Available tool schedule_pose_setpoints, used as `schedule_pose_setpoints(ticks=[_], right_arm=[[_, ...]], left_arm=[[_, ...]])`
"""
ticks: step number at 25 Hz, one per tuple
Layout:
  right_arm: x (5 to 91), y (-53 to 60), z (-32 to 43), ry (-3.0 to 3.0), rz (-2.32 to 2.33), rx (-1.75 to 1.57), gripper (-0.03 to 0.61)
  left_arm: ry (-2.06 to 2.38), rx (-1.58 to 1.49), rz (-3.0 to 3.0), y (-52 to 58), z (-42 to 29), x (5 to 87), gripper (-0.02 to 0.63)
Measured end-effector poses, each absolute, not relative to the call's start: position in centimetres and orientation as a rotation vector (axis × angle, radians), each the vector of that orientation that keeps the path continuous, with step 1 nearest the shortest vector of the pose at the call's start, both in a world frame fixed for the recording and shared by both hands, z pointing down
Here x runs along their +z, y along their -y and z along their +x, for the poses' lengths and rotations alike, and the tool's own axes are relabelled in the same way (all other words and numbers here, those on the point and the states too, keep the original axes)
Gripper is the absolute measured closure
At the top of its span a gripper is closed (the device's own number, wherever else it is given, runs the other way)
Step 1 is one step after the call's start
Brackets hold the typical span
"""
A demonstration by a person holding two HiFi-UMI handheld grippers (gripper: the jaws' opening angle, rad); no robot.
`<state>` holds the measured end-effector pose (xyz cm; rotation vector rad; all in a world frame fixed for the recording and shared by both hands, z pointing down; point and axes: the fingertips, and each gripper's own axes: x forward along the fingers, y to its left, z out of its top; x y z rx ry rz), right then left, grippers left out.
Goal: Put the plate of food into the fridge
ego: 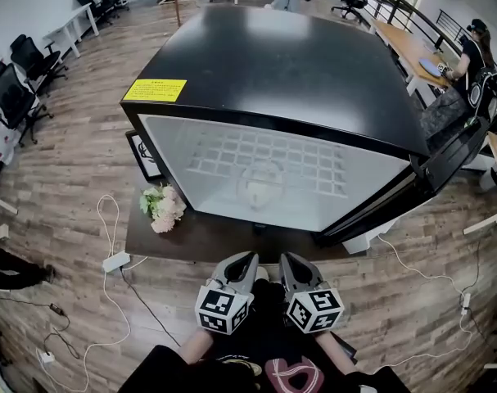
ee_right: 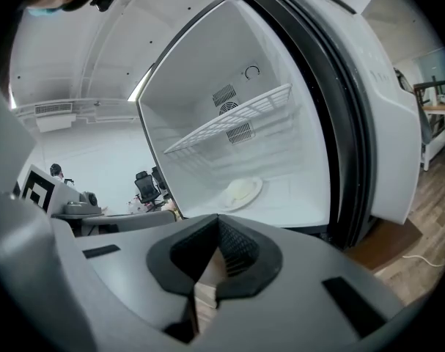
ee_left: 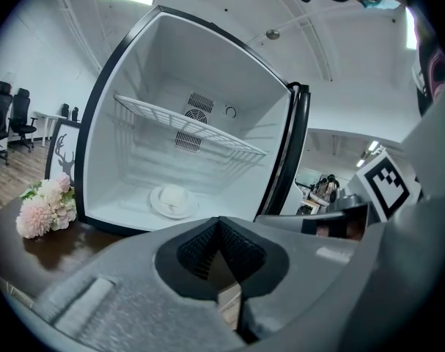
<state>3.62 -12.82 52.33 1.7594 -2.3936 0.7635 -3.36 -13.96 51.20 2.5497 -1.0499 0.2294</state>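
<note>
Leftmost, flowers (ego: 161,207) are lying on the dark worktop (ego: 199,240), just beside the open fridge (ego: 273,72). Inside it, the plate of food (ee_left: 174,200) is sitting on the fridge floor, under the wire shelf (ee_left: 185,127). In front, the left gripper (ee_left: 221,229) is hovering outside the opening, its jaws pressing together on nothing. Just beside it, the right gripper (ee_right: 218,229) is likewise pointing in with jaws together and empty. Farther right, the door (ego: 445,162) is standing swung wide.

Open-plan office; black swivel chairs (ego: 12,92), long desks (ego: 408,46), wood-plank floor (ego: 68,178)
</note>
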Motion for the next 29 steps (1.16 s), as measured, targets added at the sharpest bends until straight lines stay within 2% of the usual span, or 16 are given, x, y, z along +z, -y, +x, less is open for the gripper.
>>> schedule_pose_setpoints(ticks=[12,29], right_arm=[[53.1,12.7,4.0,2.386,1.781,0.825,0.572],[52.7,13.3,4.3,2.375,1.785,0.729,0.572]], left_arm=[[1.068,0.239,2.541,14.0,-3.7,51.6,0.606],[1.091,0.223,2.509,14.9,-3.9,51.6,0.606]])
